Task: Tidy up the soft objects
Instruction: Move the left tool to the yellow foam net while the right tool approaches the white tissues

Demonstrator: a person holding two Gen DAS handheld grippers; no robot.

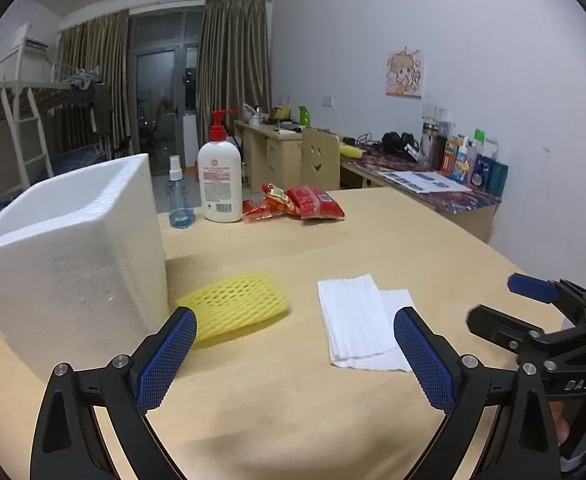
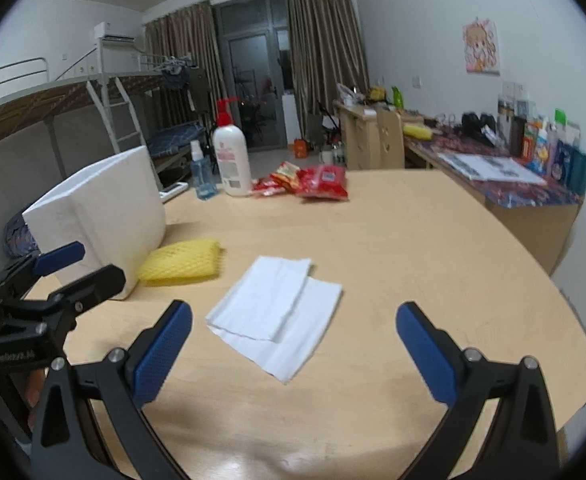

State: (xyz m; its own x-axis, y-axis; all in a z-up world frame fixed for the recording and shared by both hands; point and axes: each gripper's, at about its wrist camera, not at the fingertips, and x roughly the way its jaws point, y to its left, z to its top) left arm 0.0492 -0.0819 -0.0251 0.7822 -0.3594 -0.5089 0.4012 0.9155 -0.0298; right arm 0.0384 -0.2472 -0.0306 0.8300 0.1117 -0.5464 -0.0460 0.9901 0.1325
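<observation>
A yellow foam net sleeve (image 1: 235, 306) lies on the wooden table (image 1: 293, 408) against the white foam box (image 1: 73, 248). Two overlapping white tissues (image 1: 359, 322) lie to its right. My left gripper (image 1: 295, 320) is open and empty above the table, its left pad near the sleeve, its right pad at the tissues' edge. My right gripper (image 2: 293, 314) is open and empty, the tissues (image 2: 281, 314) lying between and ahead of its fingers. The sleeve (image 2: 181, 264) and box (image 2: 101, 216) show at its left. Each gripper appears at the other view's edge.
A white pump lotion bottle (image 1: 219, 176), a small blue spray bottle (image 1: 179, 196) and red snack packets (image 1: 297, 202) stand at the table's far side. A cluttered desk (image 1: 433, 184) runs along the right wall. A bunk bed stands at the far left.
</observation>
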